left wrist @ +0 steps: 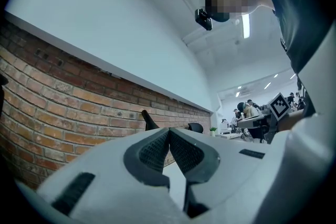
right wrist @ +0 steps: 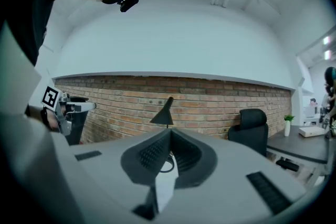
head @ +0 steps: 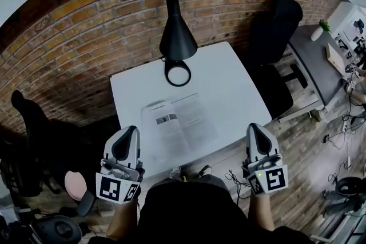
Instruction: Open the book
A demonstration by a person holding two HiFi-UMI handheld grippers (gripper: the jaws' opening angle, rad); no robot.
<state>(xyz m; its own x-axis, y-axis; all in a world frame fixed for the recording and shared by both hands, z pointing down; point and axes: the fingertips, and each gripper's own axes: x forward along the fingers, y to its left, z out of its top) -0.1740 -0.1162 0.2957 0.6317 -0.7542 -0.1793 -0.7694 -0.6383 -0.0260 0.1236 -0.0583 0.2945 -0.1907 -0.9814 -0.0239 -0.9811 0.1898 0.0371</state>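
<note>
Head view
- Counter (head: 231, 86): white and square, standing against a brick wall (head: 80, 43).
- Book (head: 180, 126): lies open and flat on the counter near its front edge, pages up; the left page has a small picture and the right page is covered in text.
- Lamp (head: 176, 31): black cone shade at the back of the counter, with its ring-shaped base (head: 178, 72) on the white top just behind the book.
- Left gripper (head: 128, 132): held off the counter at its front left corner, beside the book but not touching it, jaws pressed together with nothing in them.
- Right gripper (head: 258, 127): held off the front right corner, well apart from the book, jaws together and empty.
- Chair (head: 275, 37): black, to the right of the counter, with a grey desk (head: 317, 60) beyond it.

Left gripper view
- Left gripper (left wrist: 169, 134): the ribbed pads meet at the tip with nothing between them.
- Background: the brick wall (left wrist: 52, 113) and the lamp top (left wrist: 148, 120), with the right gripper's marker cube (left wrist: 280, 106) at the far right.

Right gripper view
- Right gripper (right wrist: 169, 136): pads closed against each other, holding nothing.
- Background: lamp (right wrist: 164, 113) straight ahead against the brick wall (right wrist: 220, 102), chair (right wrist: 252, 123) to the right, left gripper (right wrist: 63, 107) at the left edge.
</note>
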